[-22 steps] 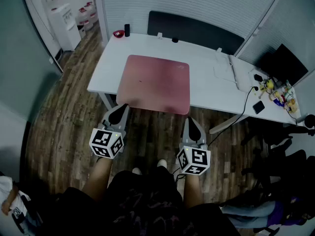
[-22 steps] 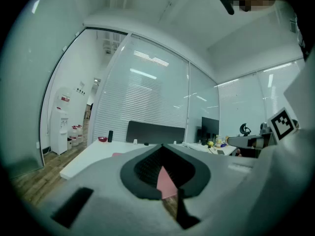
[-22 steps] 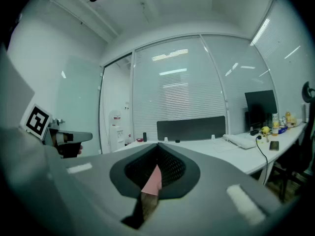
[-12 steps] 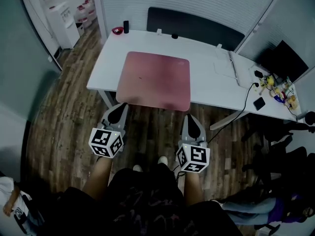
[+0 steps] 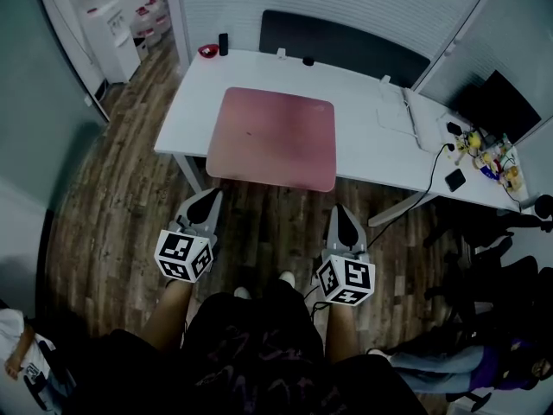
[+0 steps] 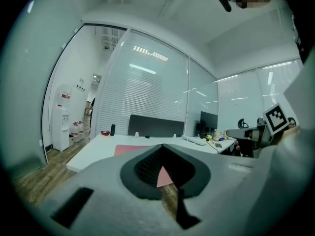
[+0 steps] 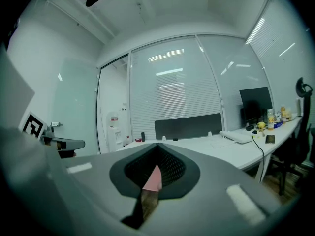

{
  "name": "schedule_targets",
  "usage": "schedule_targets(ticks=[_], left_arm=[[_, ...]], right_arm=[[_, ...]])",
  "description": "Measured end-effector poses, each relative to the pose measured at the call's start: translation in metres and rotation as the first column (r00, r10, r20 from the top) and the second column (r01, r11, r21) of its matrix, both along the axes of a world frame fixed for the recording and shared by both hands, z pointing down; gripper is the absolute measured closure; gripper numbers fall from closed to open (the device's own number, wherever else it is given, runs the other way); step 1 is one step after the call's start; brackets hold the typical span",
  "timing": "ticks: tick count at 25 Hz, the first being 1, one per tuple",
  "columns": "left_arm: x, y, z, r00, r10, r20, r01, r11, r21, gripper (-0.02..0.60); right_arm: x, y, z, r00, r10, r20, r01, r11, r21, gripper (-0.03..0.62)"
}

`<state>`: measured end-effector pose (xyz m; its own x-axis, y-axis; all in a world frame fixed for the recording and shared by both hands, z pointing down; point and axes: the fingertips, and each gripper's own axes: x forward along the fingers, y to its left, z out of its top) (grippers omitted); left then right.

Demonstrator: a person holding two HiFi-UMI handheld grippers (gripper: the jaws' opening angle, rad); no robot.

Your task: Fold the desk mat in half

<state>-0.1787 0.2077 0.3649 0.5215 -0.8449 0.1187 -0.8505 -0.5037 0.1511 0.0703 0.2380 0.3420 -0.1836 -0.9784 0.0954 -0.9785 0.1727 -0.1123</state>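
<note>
Pink rectangular desk mat point(image 5: 272, 138) lies flat & unfolded on the white desk point(image 5: 371, 150), left of centre, w/ its near edge at or just past the desk's front rim. Both grippers hang short of the desk, over the brown wood-plank floor point(image 5: 121, 206), clear of the mat.

Left gripper point(image 5: 210, 194) is at approx 7 o'clock of the mat, right gripper point(image 5: 343, 211) at approx 5 o'clock; both point to 12.

Left gripper view: jaws pressed together, nothing btw them; mat point(image 6: 132, 150) shows ahead on the desk. Right gripper view: same, jaws closed tight w/ nothing pinched; a sliver of pink mat point(image 7: 153, 178) shows through the gap under the tips.

Small red dish point(image 5: 207, 51) & dark cylinder point(image 5: 223, 44) stand at 11 o'clock of the mat, by the desk's far-left corner. White keyboard point(image 5: 413, 121) lies at approx 2 o'clock. Black partition panel point(image 5: 346, 46) runs along the far edge, 12 to 1 o'clock.
</note>
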Motion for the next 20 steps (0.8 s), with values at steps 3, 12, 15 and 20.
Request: schedule_targets(ticks=[3, 12, 15, 20], left_arm=[[-0.007, 0.0, -0.003, 1.0, -0.004, -0.014, 0.005, 1.0, 0.008, 0.58], [0.016, 0.0, 0.007, 0.996, 0.086, 0.001, -0.086, 0.996, -0.003, 0.58], [0.023, -0.003, 0.01, 0.995, 0.1, -0.011, -0.1, 0.995, -0.008, 0.58], [0.035, -0.015, 0.004, 0.993, 0.116, -0.005, -0.116, 0.993, 0.009, 0.58]], right_arm=[[0.001, 0.003, -0.001, 1.0, 0.014, -0.001, -0.014, 1.0, 0.002, 0.592], [-0.002, -0.004, 0.005, 1.0, 0.025, -0.014, -0.026, 1.0, -0.017, 0.588], [0.0, -0.009, 0.006, 0.999, 0.026, -0.022, -0.026, 1.0, -0.017, 0.588], [0.011, -0.022, 0.002, 0.999, 0.041, -0.018, -0.041, 0.999, 0.004, 0.588]])
